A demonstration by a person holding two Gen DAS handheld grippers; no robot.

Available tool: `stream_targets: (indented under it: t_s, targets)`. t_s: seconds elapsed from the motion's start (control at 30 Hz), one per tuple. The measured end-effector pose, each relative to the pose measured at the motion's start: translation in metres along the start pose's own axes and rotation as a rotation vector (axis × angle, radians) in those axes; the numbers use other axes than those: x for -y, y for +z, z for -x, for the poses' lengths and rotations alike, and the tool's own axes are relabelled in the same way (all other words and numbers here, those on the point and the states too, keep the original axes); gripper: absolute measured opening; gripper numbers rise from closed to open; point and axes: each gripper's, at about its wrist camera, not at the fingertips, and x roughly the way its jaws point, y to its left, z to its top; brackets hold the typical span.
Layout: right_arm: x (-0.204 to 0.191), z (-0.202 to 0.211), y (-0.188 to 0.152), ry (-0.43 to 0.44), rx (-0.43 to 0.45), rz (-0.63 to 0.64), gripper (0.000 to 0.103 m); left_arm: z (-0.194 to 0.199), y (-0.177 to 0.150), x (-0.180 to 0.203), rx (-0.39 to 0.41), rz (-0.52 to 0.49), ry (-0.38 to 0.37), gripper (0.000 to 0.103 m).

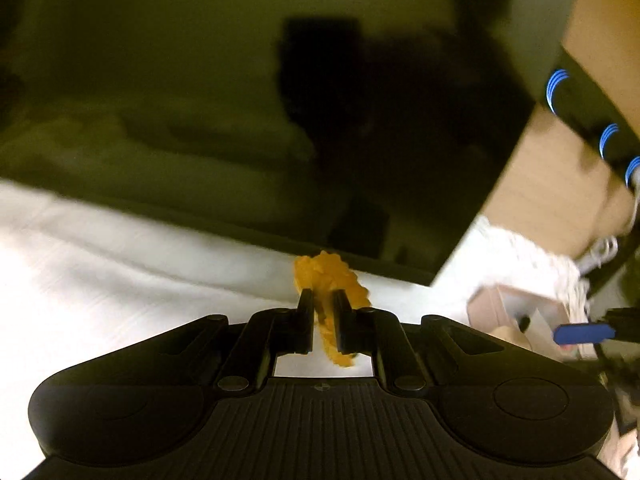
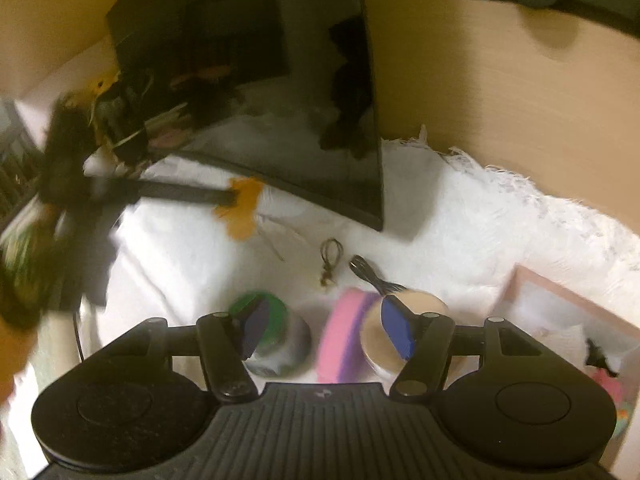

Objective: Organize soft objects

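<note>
My left gripper (image 1: 322,294) is shut on an orange soft object (image 1: 340,276) with a bumpy edge, held above the white fluffy cloth (image 1: 120,260). In the right wrist view the same orange piece (image 2: 242,208) hangs from the left gripper's black fingers (image 2: 188,192), in front of the dark screen. My right gripper (image 2: 324,328) is open with nothing between its blue pads (image 2: 394,332). It hovers over a pink and purple soft thing (image 2: 340,332), which lies between a green-lidded jar (image 2: 276,312) and a beige-lidded jar (image 2: 424,304).
A large dark monitor (image 2: 280,100) stands on the cloth against a tan wall (image 2: 480,80). Small dark hair ties (image 2: 332,252) and a black looped item (image 2: 372,272) lie on the cloth. A pink-rimmed box (image 2: 560,292) with soft items sits at the right.
</note>
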Motion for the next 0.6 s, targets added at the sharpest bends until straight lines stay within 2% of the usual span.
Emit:
stream_targets:
  t_s: [0.03, 0.1, 0.17, 0.27, 0.37, 0.47, 0.6]
  targets:
    - [-0.002, -0.008, 0.011, 0.001, -0.024, -0.027, 0.059, 0.007, -0.006, -0.01, 0.014, 0.031, 0.001, 0.013]
    - [-0.007, -0.027, 0.028, 0.0, -0.07, -0.056, 0.044, 0.02, -0.02, -0.03, 0.049, 0.115, -0.013, 0.013]
    - [-0.016, -0.052, 0.042, -0.005, -0.124, -0.061, 0.039, 0.034, -0.029, -0.046, 0.09, 0.195, -0.046, 0.012]
    - [-0.029, -0.102, 0.058, -0.039, -0.231, -0.066, 0.039, 0.051, -0.049, -0.061, 0.149, 0.272, -0.083, 0.012]
    - [-0.039, -0.149, 0.06, -0.112, -0.313, -0.052, 0.034, 0.059, -0.066, -0.073, 0.169, 0.319, -0.104, 0.012]
    - [-0.041, -0.189, 0.06, -0.168, -0.367, -0.052, 0.034, 0.066, -0.082, -0.086, 0.167, 0.356, -0.105, 0.012]
    - [-0.038, -0.219, 0.058, -0.215, -0.403, -0.053, 0.033, 0.065, -0.099, -0.102, 0.161, 0.393, -0.111, 0.01]
